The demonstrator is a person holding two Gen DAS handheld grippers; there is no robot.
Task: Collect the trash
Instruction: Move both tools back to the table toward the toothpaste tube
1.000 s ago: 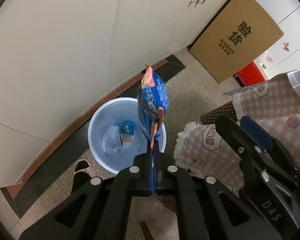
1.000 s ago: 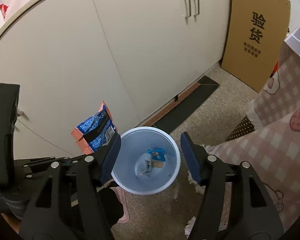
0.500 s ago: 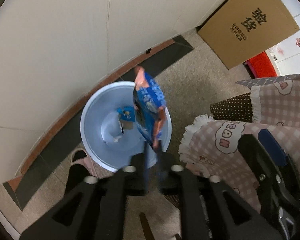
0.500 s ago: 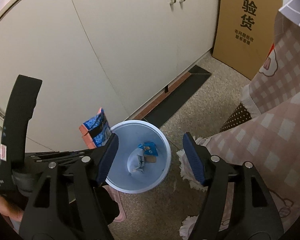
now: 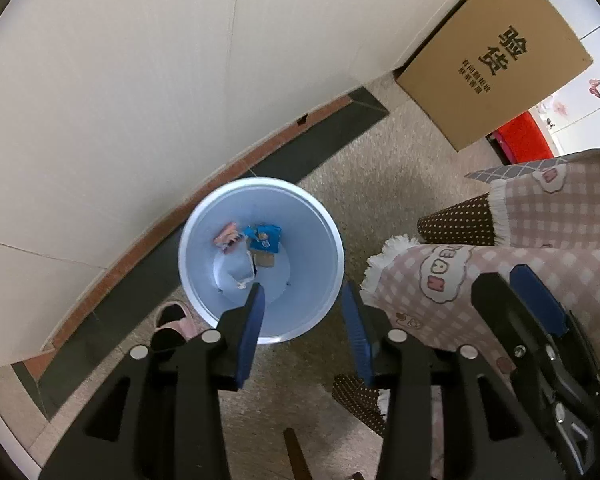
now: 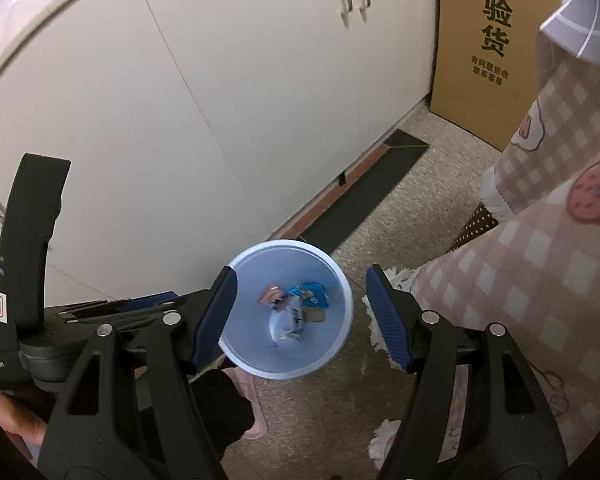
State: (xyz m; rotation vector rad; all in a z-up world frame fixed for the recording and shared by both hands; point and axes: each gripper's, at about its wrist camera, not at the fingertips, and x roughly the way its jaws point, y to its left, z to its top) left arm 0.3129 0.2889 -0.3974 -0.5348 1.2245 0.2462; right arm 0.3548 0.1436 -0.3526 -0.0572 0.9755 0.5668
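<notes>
My left gripper (image 5: 302,320) stood spread and empty, its blue pads (image 5: 250,336) framing the near rim of the bin (image 5: 332,236) just ahead of and below it. My right gripper (image 6: 302,312) was spread as well, holding nothing, hanging over the same bin from the other side.

The snack bag (image 5: 265,237) lay at the bottom of the bin, ahead of the left gripper's tips, among a crumpled white wrapper (image 5: 238,266) and a small pink-orange scrap (image 5: 225,236). I judged that kind of trash to be very light, thin and crinkly, with a slick film surface that would slide between pads unless pinched firmly. The best hold seemed to be a flat sealed edge or a corner, taken edge-on rather than across the puffy middle.

A second earlier my left gripper was pressed together on that bag, holding it upright above the bin. Half a second earlier the bag was slipping out over the opening. Now the bag was down inside and the jaws were wide apart. Beyond the bin, the cupboard doors (image 5: 140,80) and the cardboard box (image 5: 496,56) stood as before.
</notes>
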